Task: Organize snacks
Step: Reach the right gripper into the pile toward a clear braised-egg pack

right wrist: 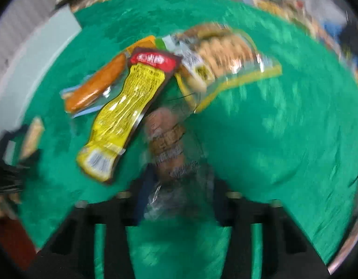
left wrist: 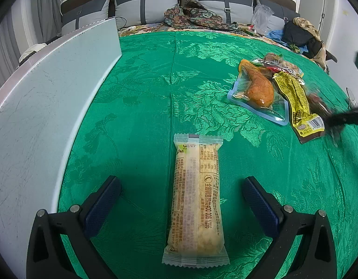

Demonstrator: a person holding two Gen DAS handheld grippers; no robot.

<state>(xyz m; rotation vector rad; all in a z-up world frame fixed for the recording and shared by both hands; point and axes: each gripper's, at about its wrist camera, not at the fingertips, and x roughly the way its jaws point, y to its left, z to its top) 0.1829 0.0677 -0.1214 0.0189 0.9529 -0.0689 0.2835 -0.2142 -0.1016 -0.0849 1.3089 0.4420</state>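
Observation:
A long pale snack bar in a see-through wrapper (left wrist: 195, 200) lies lengthwise on the green cloth (left wrist: 144, 88). My left gripper (left wrist: 181, 181) stands open astride it, with neither pad touching. At the right lies a pile of snacks: a vacuum-packed chicken drumstick (left wrist: 258, 88) and a yellow packet (left wrist: 295, 100). The right wrist view is blurred. There my right gripper (right wrist: 181, 186) is shut on a brown snack in a clear wrapper (right wrist: 166, 139), beside the yellow packet (right wrist: 125, 107), the drumstick (right wrist: 97, 86) and a clear pack with a yellow border (right wrist: 225, 55).
A white board (left wrist: 39, 116) stands on edge along the left side of the cloth. Grey cushions (left wrist: 144, 2), patterned fabric (left wrist: 192, 16) and a heap of clothes (left wrist: 302, 32) lie beyond the far edge. My right gripper shows as a dark blur (left wrist: 341, 118) at the pile.

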